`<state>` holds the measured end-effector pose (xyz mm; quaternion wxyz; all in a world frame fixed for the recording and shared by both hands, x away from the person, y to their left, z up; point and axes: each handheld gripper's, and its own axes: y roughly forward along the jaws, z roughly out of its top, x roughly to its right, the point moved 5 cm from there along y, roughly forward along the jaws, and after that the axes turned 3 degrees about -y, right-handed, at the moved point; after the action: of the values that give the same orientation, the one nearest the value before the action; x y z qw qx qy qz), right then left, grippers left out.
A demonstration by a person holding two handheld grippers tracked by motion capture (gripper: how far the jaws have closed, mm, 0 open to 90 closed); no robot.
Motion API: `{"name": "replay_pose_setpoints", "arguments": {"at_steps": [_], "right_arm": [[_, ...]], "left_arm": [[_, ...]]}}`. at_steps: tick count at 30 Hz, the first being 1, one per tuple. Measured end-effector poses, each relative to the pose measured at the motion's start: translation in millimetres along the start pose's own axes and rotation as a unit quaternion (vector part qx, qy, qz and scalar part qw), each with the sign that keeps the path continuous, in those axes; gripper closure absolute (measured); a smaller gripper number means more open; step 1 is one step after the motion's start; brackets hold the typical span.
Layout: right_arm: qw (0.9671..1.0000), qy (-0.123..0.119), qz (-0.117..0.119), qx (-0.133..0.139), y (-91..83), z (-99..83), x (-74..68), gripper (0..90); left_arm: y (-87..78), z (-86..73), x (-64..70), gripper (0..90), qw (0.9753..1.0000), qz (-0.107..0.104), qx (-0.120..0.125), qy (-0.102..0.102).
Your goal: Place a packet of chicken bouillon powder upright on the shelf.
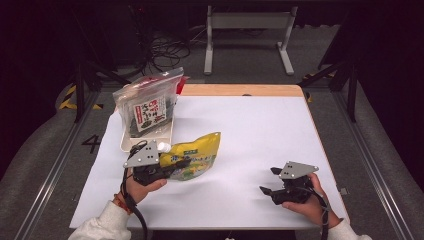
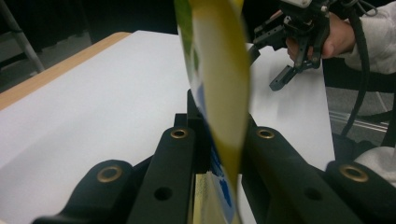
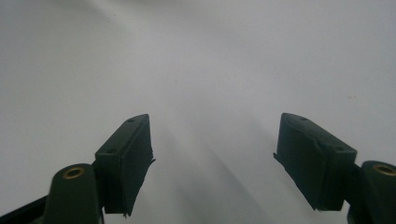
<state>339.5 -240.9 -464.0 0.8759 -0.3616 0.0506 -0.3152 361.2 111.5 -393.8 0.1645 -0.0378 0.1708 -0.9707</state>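
Left gripper view shows my left gripper [image 2: 219, 154] with its jaws clenched on the edge of the yellow snack bag [image 2: 219, 93], which hangs edge-on between them, lifted just off the desk [image 2: 93, 102]. I hold only a thin strip of slick film, so the bag could slip or swing if I move fast. My right gripper [image 3: 212, 158] hovers released over bare desk. Farther out, the white tray [image 1: 125, 142] already carries a seaweed packet [image 1: 148, 107]; a careless drop could knock it.
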Motion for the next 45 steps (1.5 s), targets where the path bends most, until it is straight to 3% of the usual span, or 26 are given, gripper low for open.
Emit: {"name": "replay_pose_setpoints", "arguments": {"at_steps": [6,9,12,15,19,21,23,25,30,32,34,36,43,45], "right_arm": [[1.0000,0.007,0.000,0.001,1.5,-1.8,-2.1,24.2],[0.9999,0.016,-0.001,0.004,-0.1,-3.8,-2.2,23.5],[0.9998,0.020,0.000,0.001,-0.4,-6.8,-2.8,23.4],[0.9997,0.024,-0.001,-0.002,0.3,-9.3,-3.1,23.2],[0.9997,0.025,0.000,-0.008,3.1,-10.7,-4.7,23.1],[0.9996,0.027,0.004,-0.011,5.5,-11.2,-5.4,23.0],[0.9995,0.027,0.003,-0.013,6.7,-11.3,-5.6,22.9],[0.9995,0.028,0.005,-0.017,9.2,-11.8,-6.4,22.7],[0.9993,0.030,0.007,-0.019,10.8,-13.0,-6.3,22.5],[0.9992,0.033,0.010,-0.021,11.7,-13.7,-6.2,22.4],[0.9991,0.033,0.012,-0.022,12.7,-14.3,-6.4,22.3],[0.9990,0.035,0.013,-0.025,13.9,-15.0,-6.6,22.2],[0.9987,0.036,0.018,-0.032,17.3,-17.3,-6.8,22.1],[0.9985,0.038,0.020,-0.035,18.8,-18.2,-6.8,21.6]], "left_arm": [[-10.2,7.7,-1.0,85.2,0.9999,0.010,0.009,0.008],[-22.2,16.3,-5.6,85.2,0.9992,0.023,0.011,0.032],[-31.7,20.2,-10.6,85.2,0.9987,0.033,0.024,0.030],[-52.7,24.3,-23.2,85.2,0.9974,0.051,0.024,0.045],[-68.2,23.7,-38.6,85.2,0.9964,0.068,0.033,0.039],[-76.0,22.8,-50.1,85.2,0.9954,0.085,0.026,0.037],[-79.0,22.4,-54.2,85.2,0.9953,0.086,0.023,0.037],[-88.7,21.3,-67.6,85.3,0.9946,0.095,0.025,0.034],[-97.0,16.7,-83.2,85.3,0.9952,0.090,0.018,0.034],[-98.0,13.8,-87.7,85.2,0.9964,0.077,0.013,0.033],[-96.7,9.8,-92.5,85.2,0.9972,0.065,0.001,0.036],[-94.9,5.4,-98.6,85.2,0.9970,0.067,-0.014,0.035],[-89.6,-5.7,-114.6,85.2,0.9985,0.046,-0.024,0.019],[-84.0,-9.5,-118.1,85.2,0.9983,0.036,-0.043,0.015]]}}
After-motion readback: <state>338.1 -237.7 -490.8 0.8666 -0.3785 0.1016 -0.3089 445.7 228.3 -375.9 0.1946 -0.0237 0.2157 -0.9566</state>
